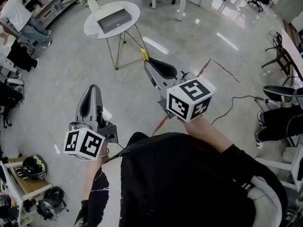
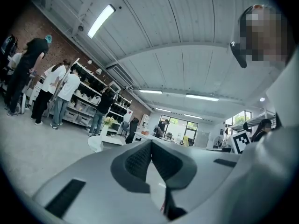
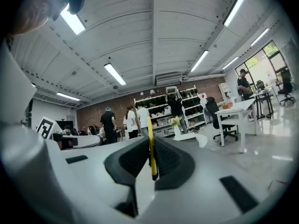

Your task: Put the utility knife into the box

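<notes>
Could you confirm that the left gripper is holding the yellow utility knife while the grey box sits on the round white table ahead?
Not quite: the yellow utility knife is held in the right gripper, not the left, as the right gripper view shows. The left gripper has its jaws together on nothing. The grey box does sit on the round white table.

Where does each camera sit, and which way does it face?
Head view: on the person's head, facing steeply down at the floor, round table, left gripper, right gripper and forearms.
Left gripper view: on that gripper, along its shut jaws, toward shelves.
Right gripper view: likewise, jaws clamping the utility knife.
Shared: all show the round table.
</notes>
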Tool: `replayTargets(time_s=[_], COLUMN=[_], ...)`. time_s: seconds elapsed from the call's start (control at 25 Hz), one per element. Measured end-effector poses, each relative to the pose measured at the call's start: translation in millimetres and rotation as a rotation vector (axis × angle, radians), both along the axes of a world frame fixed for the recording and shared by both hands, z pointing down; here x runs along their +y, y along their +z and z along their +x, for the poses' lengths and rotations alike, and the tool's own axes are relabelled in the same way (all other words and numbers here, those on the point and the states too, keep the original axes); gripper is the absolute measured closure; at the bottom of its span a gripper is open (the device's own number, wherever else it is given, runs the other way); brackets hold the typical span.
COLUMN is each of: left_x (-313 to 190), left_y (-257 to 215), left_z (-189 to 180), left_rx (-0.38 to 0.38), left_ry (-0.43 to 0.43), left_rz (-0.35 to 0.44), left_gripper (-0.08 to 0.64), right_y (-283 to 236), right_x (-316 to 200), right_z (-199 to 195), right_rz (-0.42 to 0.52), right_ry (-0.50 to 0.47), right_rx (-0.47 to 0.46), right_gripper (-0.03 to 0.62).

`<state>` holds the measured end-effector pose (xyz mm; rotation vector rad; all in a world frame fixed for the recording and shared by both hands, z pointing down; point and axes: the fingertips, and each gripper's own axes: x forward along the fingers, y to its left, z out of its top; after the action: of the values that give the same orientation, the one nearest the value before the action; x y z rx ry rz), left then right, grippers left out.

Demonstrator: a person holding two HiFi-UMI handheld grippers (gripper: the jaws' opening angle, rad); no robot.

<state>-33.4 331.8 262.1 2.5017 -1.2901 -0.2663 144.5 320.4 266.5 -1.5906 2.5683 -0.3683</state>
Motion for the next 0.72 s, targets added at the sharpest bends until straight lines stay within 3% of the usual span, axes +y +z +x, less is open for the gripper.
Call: replayTargets(time_s=[0.36, 0.72], left_x=[-18.3, -110.5], left_y=[23.8, 42.4], left_z=[-15.1, -30.3], left_rx=[-0.006, 0.002], left_ry=[0.001, 0.060], left_rz=[-0.069, -0.122], left_gripper=[0.549, 0.549], right_y=[25.0, 39.7], right_x=[-22.8, -105.2], right_z=[-8.9, -26.9], right_rz=[-0.059, -0.109], right_ry=[0.019, 0.068], right_rx=[-0.005, -0.003], right_gripper=[0.555, 0.555])
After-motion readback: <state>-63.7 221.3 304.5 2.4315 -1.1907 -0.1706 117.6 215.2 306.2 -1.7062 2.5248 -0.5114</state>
